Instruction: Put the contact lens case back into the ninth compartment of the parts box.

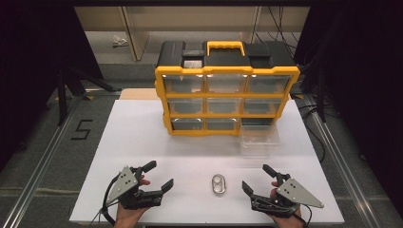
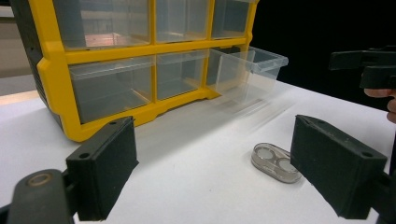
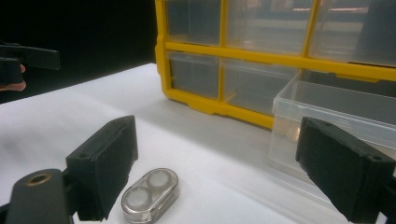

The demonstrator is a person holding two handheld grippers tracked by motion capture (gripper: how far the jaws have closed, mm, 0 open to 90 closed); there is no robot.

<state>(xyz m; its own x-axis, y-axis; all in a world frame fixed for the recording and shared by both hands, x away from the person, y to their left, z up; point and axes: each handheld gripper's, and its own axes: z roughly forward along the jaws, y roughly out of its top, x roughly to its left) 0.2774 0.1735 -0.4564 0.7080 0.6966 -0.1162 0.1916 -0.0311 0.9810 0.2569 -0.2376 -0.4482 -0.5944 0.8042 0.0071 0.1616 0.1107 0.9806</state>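
**On the white desk: a small clear case between two open grippers**

Between the two grippers, near the front edge of the white desk (image 1: 142,137), lies a small clear oval case (image 1: 219,185) with two round wells, flat on the surface and touched by neither tool. The left gripper (image 1: 159,176) rests just left of the case, its jaws spread wide with nothing between them. The right gripper (image 1: 256,177) sits just right of it, its jaws likewise apart and empty. Behind stands a yellow-and-black organizer (image 1: 227,97) with clear drawers in three rows and a yellow carry handle on top. Its bottom right drawer (image 1: 259,137) is pulled well out toward the front and rests on the desk. On the floor left of the desk, black tape forms the digit "5" (image 1: 81,129). No brand or label can be read on the organizer or the case.
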